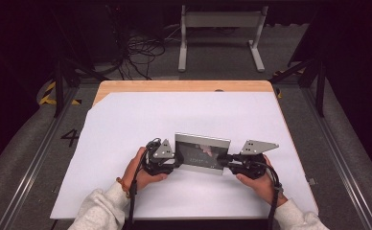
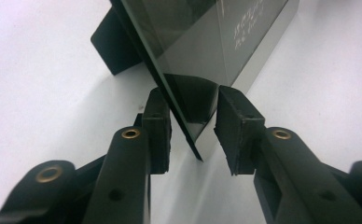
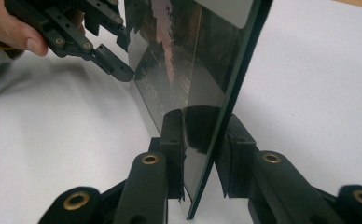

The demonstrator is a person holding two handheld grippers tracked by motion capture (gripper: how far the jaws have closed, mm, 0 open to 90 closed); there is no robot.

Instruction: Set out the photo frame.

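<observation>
Glass-fronted rectangular panel with a silver frame and a dark, reflective face (image 1: 202,153) stands on its long edge on the white-covered wooden bench (image 1: 126,120). It is close to the person's side and leans back on a black rear prop (image 2: 114,46). Its long axis runs across the bench from one hand to the other, so each short end points straight at a tool. Neither hand is nearer, as both sit right at their own end.

The left tool (image 1: 173,161) straddles the panel's left end. In the left gripper view the panel (image 2: 202,56) passes between the jaws of the left tool (image 2: 193,109). One pad is hard by the glass, while the other shows a sliver of space lower down, so the jaws stand apart rather than clamped.

The right tool (image 1: 226,162) straddles the opposite end. In the right gripper view its pads flank both faces of the panel (image 3: 188,70) very closely at the right tool (image 3: 205,133). I cannot tell whether they press.

Any lift probably depends on both ends being gripped evenly, since the panel spans the gap between the tools.
</observation>
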